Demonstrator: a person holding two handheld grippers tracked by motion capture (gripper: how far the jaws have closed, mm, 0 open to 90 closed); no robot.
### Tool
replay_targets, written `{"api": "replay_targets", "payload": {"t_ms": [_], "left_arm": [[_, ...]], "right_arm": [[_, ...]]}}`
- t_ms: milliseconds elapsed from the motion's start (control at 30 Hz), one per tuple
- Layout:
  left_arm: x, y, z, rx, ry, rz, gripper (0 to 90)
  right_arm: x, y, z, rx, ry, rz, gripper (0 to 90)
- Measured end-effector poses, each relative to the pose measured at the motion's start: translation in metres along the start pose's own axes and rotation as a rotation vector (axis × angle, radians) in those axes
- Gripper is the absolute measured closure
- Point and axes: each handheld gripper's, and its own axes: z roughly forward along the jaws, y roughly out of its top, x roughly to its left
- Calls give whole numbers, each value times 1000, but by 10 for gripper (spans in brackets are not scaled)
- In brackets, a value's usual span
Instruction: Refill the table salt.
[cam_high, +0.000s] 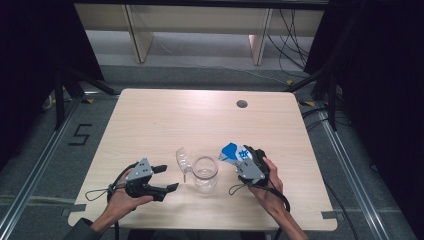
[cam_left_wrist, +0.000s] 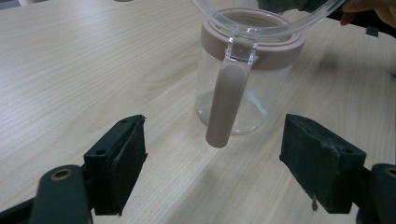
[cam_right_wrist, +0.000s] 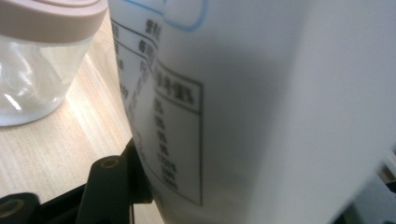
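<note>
A clear glass jar (cam_high: 205, 173) with a dusty-pink collar (cam_left_wrist: 252, 44) stands near the table's front middle. Its clear hinged lid (cam_high: 183, 161) is flipped open to the left, and a pink latch (cam_left_wrist: 226, 105) hangs down from it. My left gripper (cam_high: 167, 178) is open just left of the jar, its jaws wide apart on either side of the latch without touching it. My right gripper (cam_high: 250, 162) is shut on a white and blue carton (cam_high: 234, 153), held tilted just right of the jar. The carton's printed side (cam_right_wrist: 224, 107) fills the right gripper view, with the jar (cam_right_wrist: 37, 60) beside it.
The light wooden table (cam_high: 165, 117) has a round cable hole (cam_high: 242, 104) at the back right. Beyond the far edge are desk legs (cam_high: 139, 37) and floor cables (cam_high: 295, 45). Dark stands flank both sides.
</note>
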Motion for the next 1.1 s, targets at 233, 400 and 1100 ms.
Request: {"api": "replay_targets", "payload": {"t_ms": [233, 400, 1100], "left_arm": [[0, 0, 0, 0, -2, 0, 218], [0, 0, 0, 1, -6, 6, 217], [-1, 0, 0, 0, -8, 10, 218]], "right_arm": [[1, 3, 2, 7, -8, -24, 421], [0, 4, 1, 12, -33, -63, 421], [11, 15, 6, 59, -95, -200, 431]]}}
